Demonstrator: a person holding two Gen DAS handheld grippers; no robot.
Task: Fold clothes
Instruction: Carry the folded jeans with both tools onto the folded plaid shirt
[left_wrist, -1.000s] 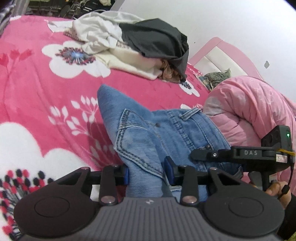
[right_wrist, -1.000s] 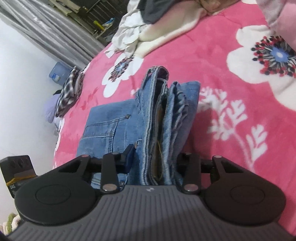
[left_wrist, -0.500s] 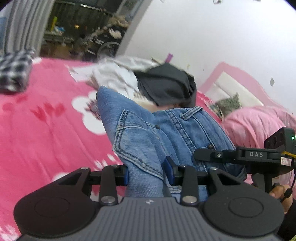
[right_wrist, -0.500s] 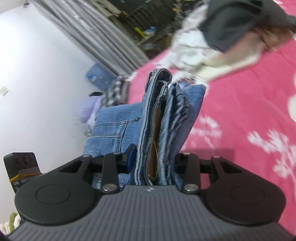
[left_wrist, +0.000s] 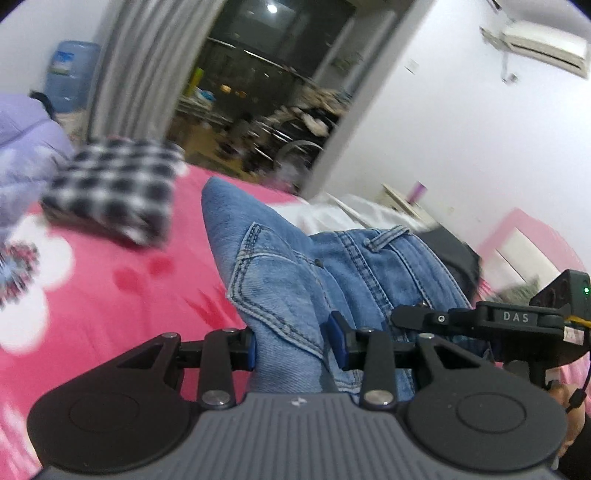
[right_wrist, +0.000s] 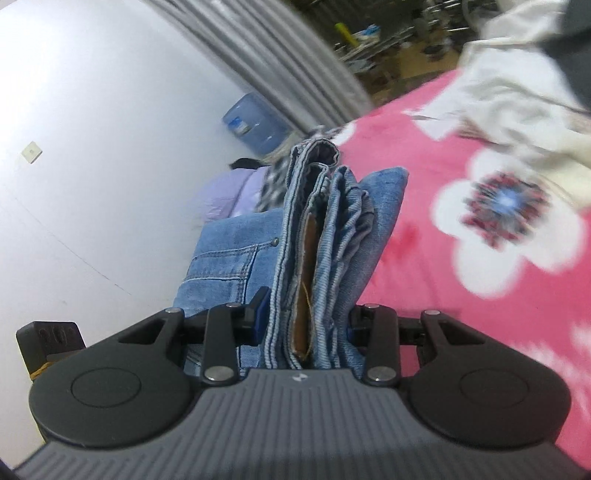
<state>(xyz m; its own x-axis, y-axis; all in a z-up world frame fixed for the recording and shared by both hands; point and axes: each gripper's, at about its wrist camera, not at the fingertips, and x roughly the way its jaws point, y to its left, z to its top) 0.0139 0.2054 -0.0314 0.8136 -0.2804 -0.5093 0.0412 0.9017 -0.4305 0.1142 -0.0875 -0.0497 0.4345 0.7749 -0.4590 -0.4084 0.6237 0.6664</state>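
Observation:
Folded blue jeans (left_wrist: 303, 280) are held up above a pink flowered bedspread (left_wrist: 110, 295). My left gripper (left_wrist: 291, 347) is shut on one folded edge of the jeans. My right gripper (right_wrist: 306, 321) is shut on the stacked waistband layers of the jeans (right_wrist: 321, 236); it also shows in the left wrist view (left_wrist: 480, 321), just right of the left gripper. Both hold the bundle clear of the bed.
A folded black-and-white checked garment (left_wrist: 114, 192) lies on the bed's far left. A pile of white and dark clothes (right_wrist: 517, 85) lies further along the bed. A pink headboard (left_wrist: 528, 251), grey curtains (left_wrist: 136, 74) and a blue water jug (left_wrist: 66, 77) stand around.
Both grippers have lifted the folded jeans off the bed and swung them left, toward the checked garment. The clothes pile has slid out to the right. The grips are unchanged.

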